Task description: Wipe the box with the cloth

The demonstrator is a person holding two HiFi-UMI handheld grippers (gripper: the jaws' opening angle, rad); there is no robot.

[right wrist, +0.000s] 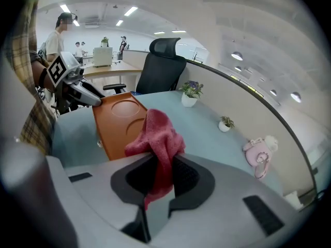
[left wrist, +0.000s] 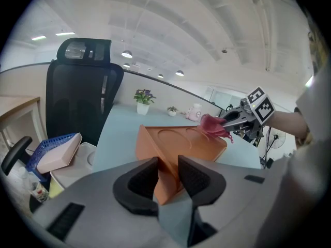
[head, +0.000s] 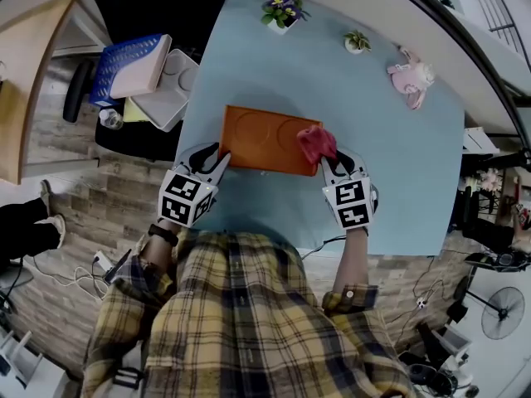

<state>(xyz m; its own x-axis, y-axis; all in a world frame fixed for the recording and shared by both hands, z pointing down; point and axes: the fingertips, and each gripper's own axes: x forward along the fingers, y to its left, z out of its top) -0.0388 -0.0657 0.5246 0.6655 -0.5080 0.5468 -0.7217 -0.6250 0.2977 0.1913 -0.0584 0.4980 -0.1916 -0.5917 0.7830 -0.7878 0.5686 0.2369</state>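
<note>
Left gripper (left wrist: 168, 175): jaws narrowed onto the near-left corner of the orange box (head: 261, 139), pads pressed against both of its sides.
Right gripper (right wrist: 163, 173): jaws closed on a bunched red cloth (right wrist: 155, 133), which rises out between the pads and hangs below them.
Room: open office with ceiling lights, a wood-pattern floor (head: 75, 222) and a black office chair (left wrist: 83, 102) at the table's far-left side.
Table (head: 390, 164): pale blue, curved far edge against a low partition.
Box: flat on the table near the person's edge, two round recesses in its top.
Cloth: touching the box's right end.
Small items: two potted plants (head: 282, 8) and a pink toy (head: 409, 80) along the far edge, well apart from the box.
</note>
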